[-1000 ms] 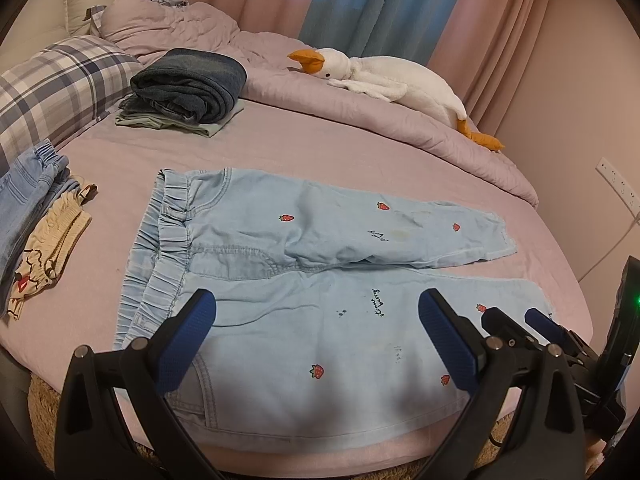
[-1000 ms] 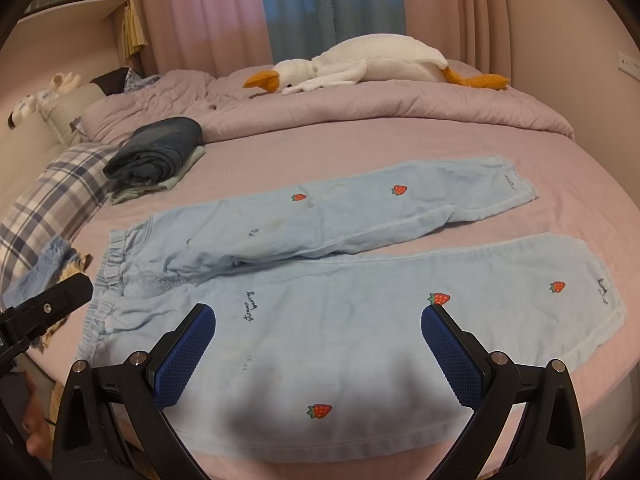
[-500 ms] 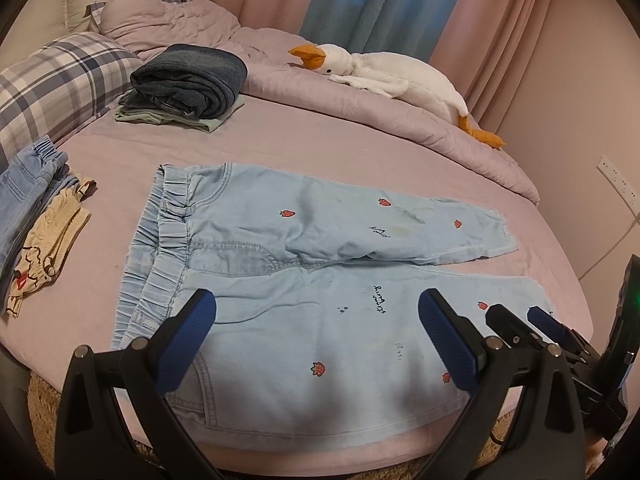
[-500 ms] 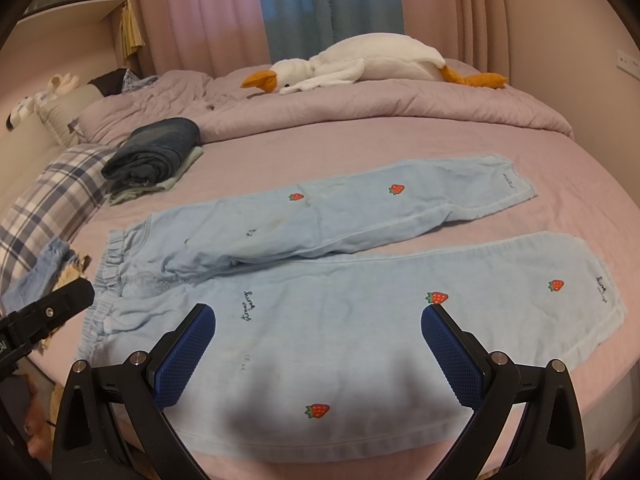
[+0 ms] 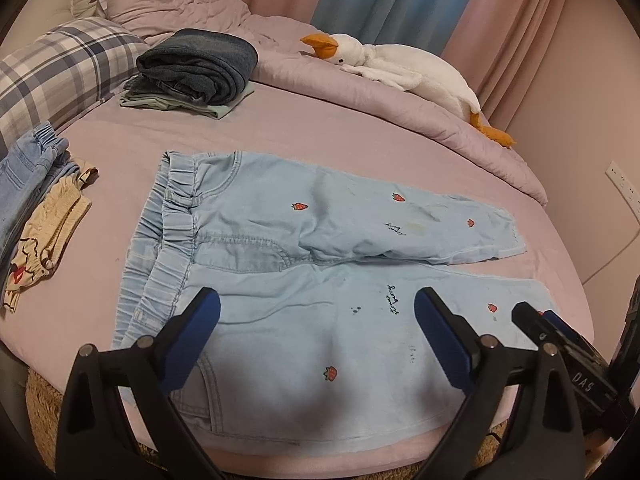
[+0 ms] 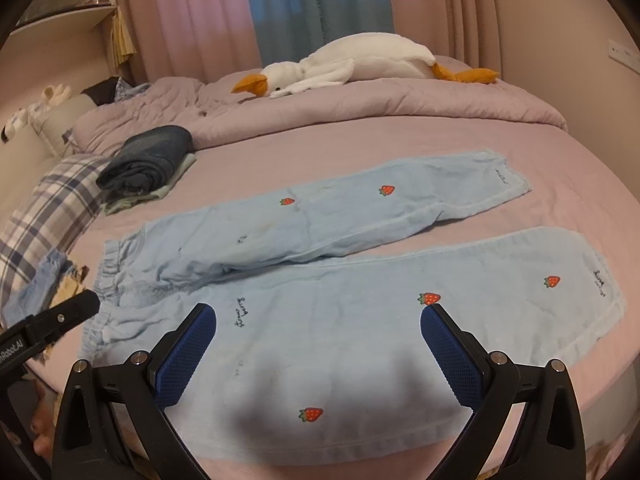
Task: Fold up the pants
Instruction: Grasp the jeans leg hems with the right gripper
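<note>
Light blue pants (image 5: 288, 280) with small strawberry prints lie spread flat on the pink bed, waistband to the left, both legs running right. They also show in the right wrist view (image 6: 340, 280). My left gripper (image 5: 316, 340) is open and empty, hovering above the near leg by the waistband side. My right gripper (image 6: 318, 348) is open and empty above the middle of the near leg. The right gripper's tip shows in the left wrist view (image 5: 560, 340); the left gripper's tip shows in the right wrist view (image 6: 60, 316).
A folded stack with dark jeans (image 5: 196, 68) sits at the back left beside a plaid pillow (image 5: 60, 76). Unfolded clothes (image 5: 36, 208) lie at the left edge. A plush goose (image 5: 392, 68) rests on the bunched duvet (image 6: 360, 104) behind. The bed's front edge is just below the pants.
Both grippers have drawn slightly back and up from the bed, so the pants sit a little farther in view. The pants have not moved and both grippers stay open.
</note>
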Demonstrator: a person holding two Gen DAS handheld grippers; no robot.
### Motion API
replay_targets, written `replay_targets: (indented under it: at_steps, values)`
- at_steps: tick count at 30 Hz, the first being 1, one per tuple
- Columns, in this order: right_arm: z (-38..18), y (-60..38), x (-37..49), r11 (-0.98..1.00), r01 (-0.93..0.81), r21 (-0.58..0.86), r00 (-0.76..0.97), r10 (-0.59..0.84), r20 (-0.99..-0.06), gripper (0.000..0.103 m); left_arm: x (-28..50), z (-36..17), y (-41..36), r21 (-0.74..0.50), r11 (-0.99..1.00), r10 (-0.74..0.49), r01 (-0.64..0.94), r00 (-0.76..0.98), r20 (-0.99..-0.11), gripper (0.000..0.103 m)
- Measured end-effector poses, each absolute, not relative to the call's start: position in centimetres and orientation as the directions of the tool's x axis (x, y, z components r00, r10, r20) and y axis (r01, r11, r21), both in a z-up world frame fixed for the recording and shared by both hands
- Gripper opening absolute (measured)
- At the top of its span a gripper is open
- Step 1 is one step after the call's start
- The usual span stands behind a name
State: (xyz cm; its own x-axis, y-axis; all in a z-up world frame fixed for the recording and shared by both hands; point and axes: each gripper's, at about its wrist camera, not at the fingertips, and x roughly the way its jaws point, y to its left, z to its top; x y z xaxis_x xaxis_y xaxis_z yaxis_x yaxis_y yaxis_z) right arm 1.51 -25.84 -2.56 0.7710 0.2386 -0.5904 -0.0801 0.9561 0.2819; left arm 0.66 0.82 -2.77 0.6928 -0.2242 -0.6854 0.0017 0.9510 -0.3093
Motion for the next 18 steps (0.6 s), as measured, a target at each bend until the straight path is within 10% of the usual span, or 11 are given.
replay_targets:
  at_steps: [9,18]
  values:
    - [0.6,-29.9,7.3,0.862,-0.098,0.498,0.727,0.404,-0.555,0.097,3.3,-3.5,3.2,-0.386,0.920,-0.243,-0.069,0.672,-0.700,0.068]
    - [-0.2,-30.7,22.6,0.911,0.100,0.401,0.573,0.276,-0.771,0.091,5.2,-7.0,4.4,-0.404,0.902,-0.246,-0.150,0.591,-0.768,0.064]
